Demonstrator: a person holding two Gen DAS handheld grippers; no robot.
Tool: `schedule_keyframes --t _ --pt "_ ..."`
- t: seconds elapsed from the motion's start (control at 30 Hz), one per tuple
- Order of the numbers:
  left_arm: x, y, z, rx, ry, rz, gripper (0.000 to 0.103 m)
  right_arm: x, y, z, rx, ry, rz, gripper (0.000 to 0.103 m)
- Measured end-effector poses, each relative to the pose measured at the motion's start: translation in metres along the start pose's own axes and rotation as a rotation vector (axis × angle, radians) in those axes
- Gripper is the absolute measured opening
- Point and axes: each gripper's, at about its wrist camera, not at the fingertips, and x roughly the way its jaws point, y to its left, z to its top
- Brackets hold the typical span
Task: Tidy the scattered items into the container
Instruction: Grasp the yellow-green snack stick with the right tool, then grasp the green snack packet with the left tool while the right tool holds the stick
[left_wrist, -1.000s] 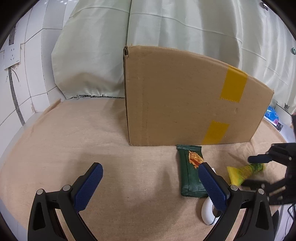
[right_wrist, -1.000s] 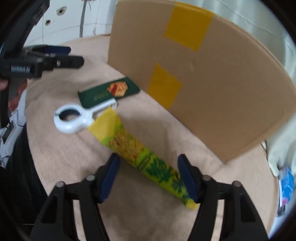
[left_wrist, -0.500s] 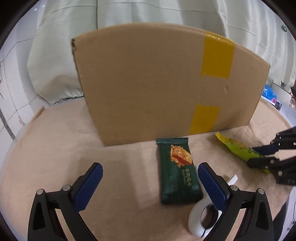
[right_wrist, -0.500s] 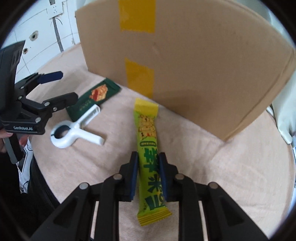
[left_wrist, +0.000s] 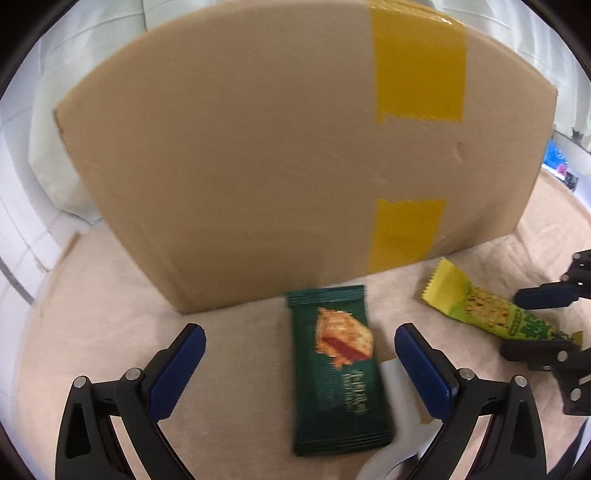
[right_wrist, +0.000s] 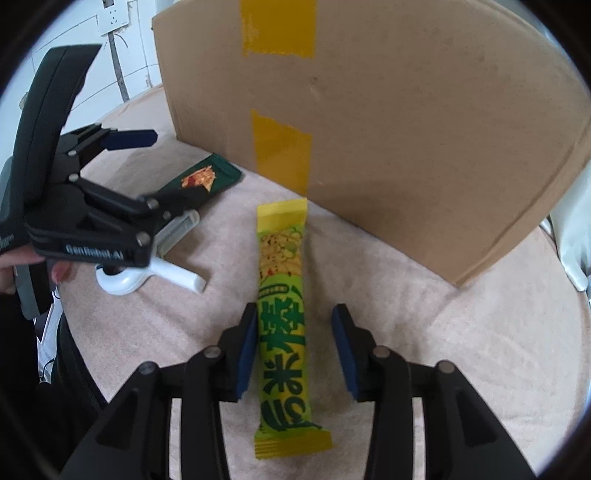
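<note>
The yellow-green snack stick (right_wrist: 282, 325) is lying flat on the beige-covered worktop (right_wrist: 461, 350), running up the middle of the right wrist frame, its far end nearly touching the base of the cardboard box (right_wrist: 406, 110) that is filling the upper part. The right hand-held gripper (right_wrist: 293, 350) is straddling the stick's lower half with its jaws opening; the left pad is sitting just beside the wrapper and the right pad is standing clear, so nothing is being squeezed. The wrapper is looking thin, glossy and light, so it is likely crinkling and sliding under the pads; pinching across its narrow width near the middle should be holding it best.

In the left wrist frame the left hand-held gripper (left_wrist: 299, 367) is hanging wide open over the dark green biscuit packet (left_wrist: 338, 369), which is lying flat in the lower centre just in front of the box. This packet is seeming flat, light and probably brittle inside. A white plastic clip (left_wrist: 397, 417) is peeking out at the packet's right edge, though motion blur is making it hard to tell whether they are touching
</note>
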Motion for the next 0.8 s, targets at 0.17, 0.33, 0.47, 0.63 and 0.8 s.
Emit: schedule_keyframes --t 0.17,0.33,0.47,0.63,0.8 --pt "0.003 -0.004 -0.003 -0.003 0.002 -0.053 0.053 -0.001 0.002 -0.001 -0.024 -0.002 0.011 0.044" --pt "-0.005 0.003 -0.005 -0.038 -0.037 -0.118 0.041 -0.004 0.0 -0.004 -0.024 -0.025 -0.002 0.025" --pt "-0.012 0.011 -0.003 -0.06 -0.059 -0.118 0.027 -0.008 -0.004 -0.005 -0.002 -0.044 -0.002 0.024" --pt "-0.014 0.011 -0.005 -0.046 -0.055 -0.111 0.027 -0.018 -0.003 -0.007 -0.003 -0.052 -0.003 0.024" --pt "-0.019 0.01 -0.009 -0.063 -0.049 -0.128 0.029 -0.022 0.002 -0.011 -0.013 -0.044 -0.004 0.025"
